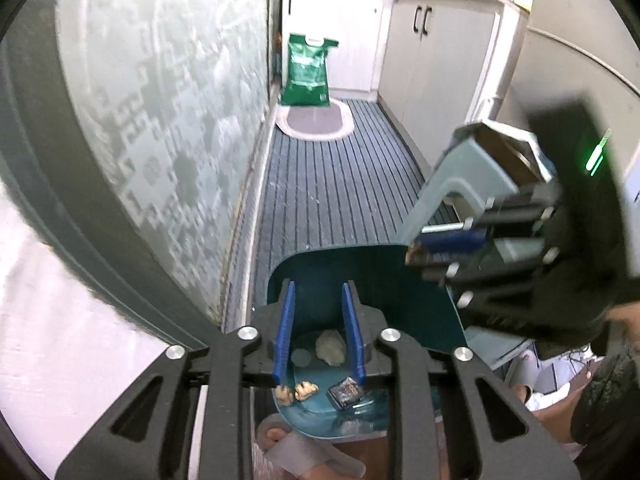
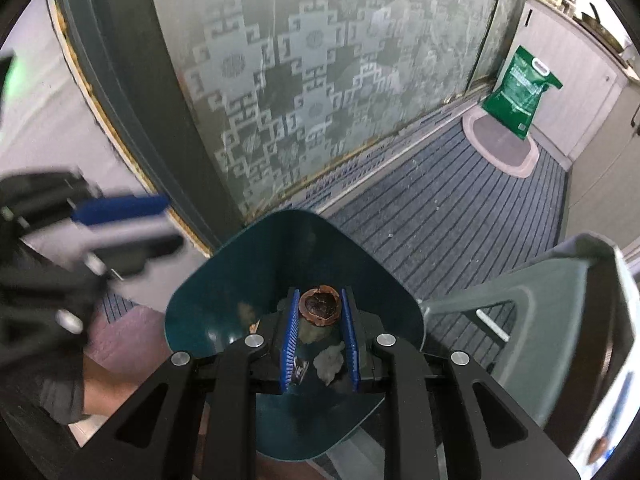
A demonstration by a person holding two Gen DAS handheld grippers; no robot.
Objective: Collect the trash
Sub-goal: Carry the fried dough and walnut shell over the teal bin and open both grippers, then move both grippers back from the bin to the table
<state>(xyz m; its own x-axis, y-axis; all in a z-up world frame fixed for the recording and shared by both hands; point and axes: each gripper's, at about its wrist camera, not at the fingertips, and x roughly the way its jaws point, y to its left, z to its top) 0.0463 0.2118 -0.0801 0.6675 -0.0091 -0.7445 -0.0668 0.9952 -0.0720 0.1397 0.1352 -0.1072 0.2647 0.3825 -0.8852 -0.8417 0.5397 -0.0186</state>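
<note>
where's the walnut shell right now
In the right wrist view the walnut shell sits pinched at the right gripper's fingertips, directly above the teal bin.

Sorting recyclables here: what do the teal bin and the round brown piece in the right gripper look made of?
Teal bin: likely thin plastic; its smooth, glossy wall shows reflections. Round brown piece: looks like half a nutshell, woody and matte, with a rough, ragged rim. Right gripper pinches it above the bin.

Soft, even daylight; white cabinets [image 1: 440,60] blown out at top. Strong fisheye bending, black vignette at corners. Opposite gripper motion-blurred in both views. Teal bin [image 2: 224,280] shows glossy reflections inside.
</note>
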